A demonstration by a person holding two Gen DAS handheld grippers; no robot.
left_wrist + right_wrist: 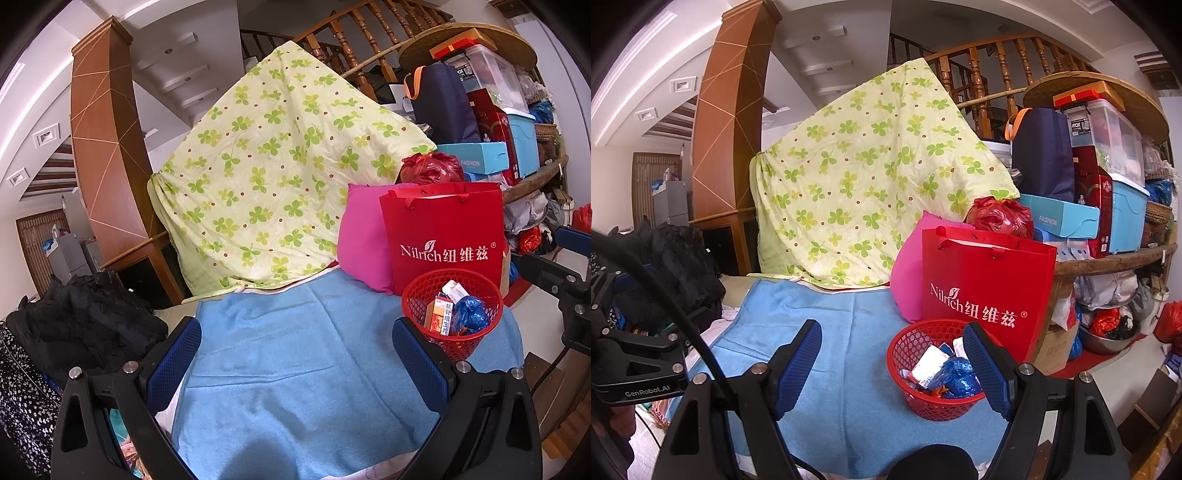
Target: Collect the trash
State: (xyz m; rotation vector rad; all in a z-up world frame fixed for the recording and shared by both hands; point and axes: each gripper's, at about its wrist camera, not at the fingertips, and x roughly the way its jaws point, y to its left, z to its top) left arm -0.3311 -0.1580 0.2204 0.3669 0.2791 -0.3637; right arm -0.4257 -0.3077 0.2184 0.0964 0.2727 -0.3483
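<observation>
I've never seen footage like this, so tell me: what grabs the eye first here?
A big clover-print quilt drapes down from the stair railing at the back. A bright red gift bag stands on the right, with a small red mesh basket of trash in front of it on the blue towel.

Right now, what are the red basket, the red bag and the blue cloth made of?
The basket looks like shiny moulded plastic: its wall is a regular lattice of holes. The bag seems to be stiff coated paper, since it stands flat with sharp edges and has printed white lettering and ribbon handles. The cloth looks like soft towelling, matte and fuzzy, with fold creases.
</observation>
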